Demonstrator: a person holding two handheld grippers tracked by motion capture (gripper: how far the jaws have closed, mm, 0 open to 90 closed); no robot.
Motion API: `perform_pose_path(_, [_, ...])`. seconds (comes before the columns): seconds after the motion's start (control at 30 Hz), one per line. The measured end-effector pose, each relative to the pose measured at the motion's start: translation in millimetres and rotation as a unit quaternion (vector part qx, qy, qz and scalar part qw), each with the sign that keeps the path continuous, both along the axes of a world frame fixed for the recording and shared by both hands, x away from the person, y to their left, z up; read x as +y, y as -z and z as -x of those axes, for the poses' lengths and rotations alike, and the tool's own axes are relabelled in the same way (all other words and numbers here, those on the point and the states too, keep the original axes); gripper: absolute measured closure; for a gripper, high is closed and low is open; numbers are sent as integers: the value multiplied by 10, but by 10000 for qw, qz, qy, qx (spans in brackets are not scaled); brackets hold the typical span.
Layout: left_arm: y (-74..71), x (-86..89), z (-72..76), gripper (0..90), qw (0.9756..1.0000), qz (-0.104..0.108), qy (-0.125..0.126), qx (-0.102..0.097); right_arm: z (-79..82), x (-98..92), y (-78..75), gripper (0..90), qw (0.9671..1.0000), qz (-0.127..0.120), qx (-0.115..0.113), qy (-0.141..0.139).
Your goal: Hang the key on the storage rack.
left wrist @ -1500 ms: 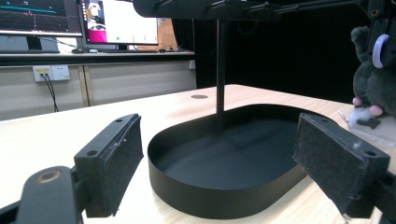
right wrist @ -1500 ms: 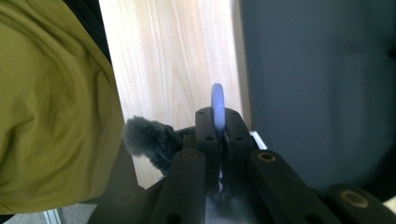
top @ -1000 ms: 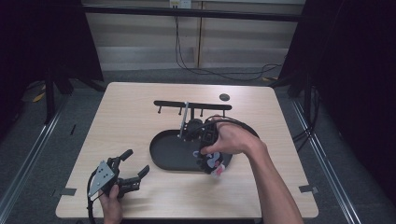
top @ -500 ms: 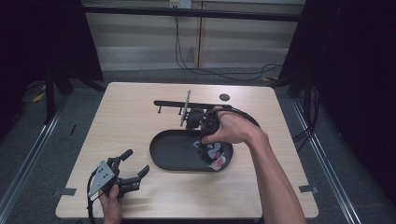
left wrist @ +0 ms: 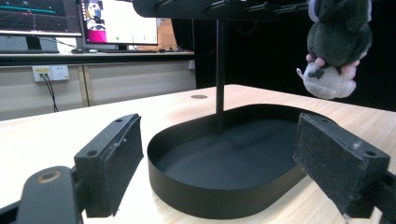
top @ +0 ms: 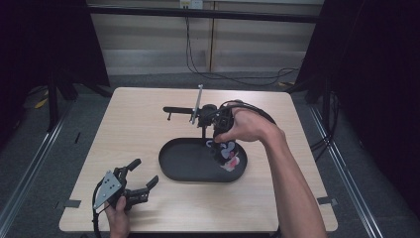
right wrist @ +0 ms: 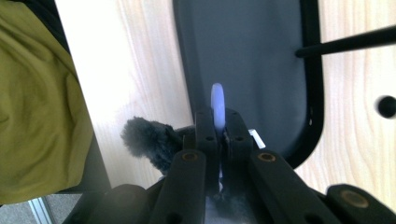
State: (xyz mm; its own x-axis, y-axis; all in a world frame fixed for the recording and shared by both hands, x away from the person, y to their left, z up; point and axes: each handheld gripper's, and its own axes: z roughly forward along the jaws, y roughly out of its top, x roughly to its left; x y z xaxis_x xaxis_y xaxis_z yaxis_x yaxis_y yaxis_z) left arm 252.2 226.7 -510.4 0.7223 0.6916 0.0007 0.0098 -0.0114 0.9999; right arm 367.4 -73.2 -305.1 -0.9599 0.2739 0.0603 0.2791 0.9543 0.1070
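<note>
The right tool (top: 221, 144) was held above the right end of the black oval tray (top: 173, 168), its jaws pressed together on a pale loop (right wrist: 217, 109) attached to a small plush toy (left wrist: 336, 44). The toy hung head-down from that loop, clear of the tray floor and not touching it; gripping by the loop appeared to leave the soft body free to swing. A thin black stand (top: 200, 116) rose from the far side of the tray, with a crossbar (left wrist: 210, 7) at its top, and the toy hung just beside that bar, which suggested the loop was meant for one of its pegs, though the pegs were too small to judge. The left tool (top: 136, 183) rested low on the near left part of the tabletop (top: 138, 129), well apart from the tray, its jaws spread wide and empty, facing the tray. That placement seemed a waiting position, keeping the left hand (top: 118, 218) out of the working area.
</note>
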Motion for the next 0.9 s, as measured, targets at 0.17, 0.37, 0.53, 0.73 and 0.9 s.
perform_pose_path(0.17, [-1, 2, 1, 154, 10000, -14, 4, 8, -97, -20, -18, 873, 9999, -26, 99, 64])
perform_pose_path(0.37, [0, -6, 2, 154, 10000, 35, 14, 11, -202, -10, 2, 873, 9997, 85, 145, 148])
perform_pose_path(0.53, [0, -8, 10, 154, 10000, 45, -8, 32, -224, -1, 9, 873, 9998, 135, 106, 125])
perform_pose_path(0.73, [1, -9, 7, 154, 10000, 57, -6, 22, -302, -78, -46, 874, 9995, 147, 104, 278])
perform_pose_path(0.9, [3, -11, 6, 154, 10000, 72, -12, 4, -382, -154, -48, 874, 9991, 27, 71, 406])
